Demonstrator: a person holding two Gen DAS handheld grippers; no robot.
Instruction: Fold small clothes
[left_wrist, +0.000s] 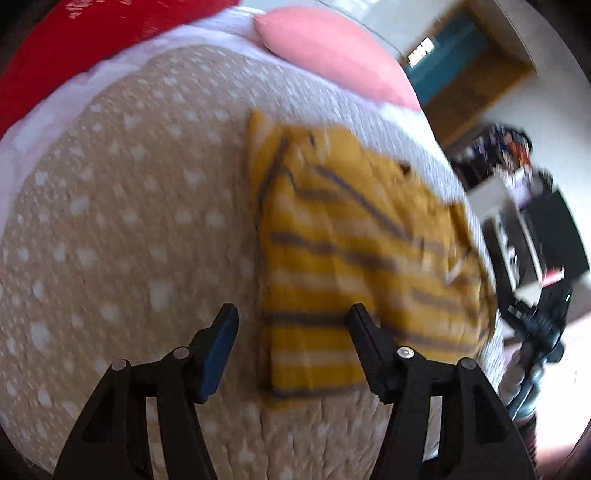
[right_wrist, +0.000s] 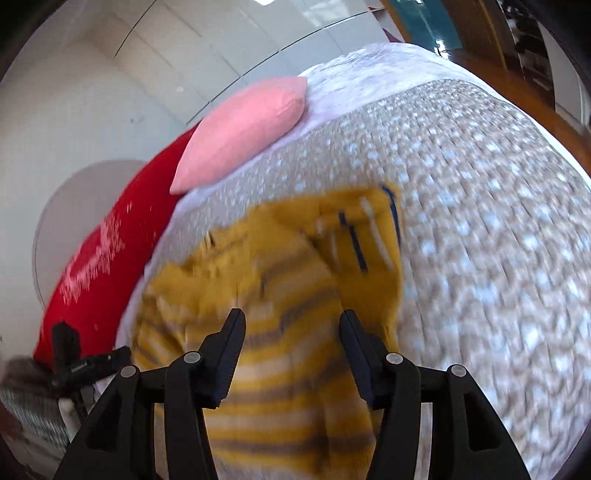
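A small mustard-yellow garment (left_wrist: 343, 254) with white and grey stripes lies partly folded on a beige bedspread with white dots (left_wrist: 122, 229). My left gripper (left_wrist: 291, 317) is open and empty, above the garment's near left corner. In the right wrist view the same garment (right_wrist: 280, 280) lies rumpled, one part folded over at the far right. My right gripper (right_wrist: 291, 321) is open and empty, just above the garment's striped middle. Both views are blurred by motion.
A pink pillow (left_wrist: 332, 51) and a red pillow (left_wrist: 74, 48) lie at the head of the bed; both also show in the right wrist view (right_wrist: 243, 125), (right_wrist: 107, 258). The bed's right edge drops to a floor with dark equipment (left_wrist: 535, 229). A white wall (right_wrist: 92, 92) is behind.
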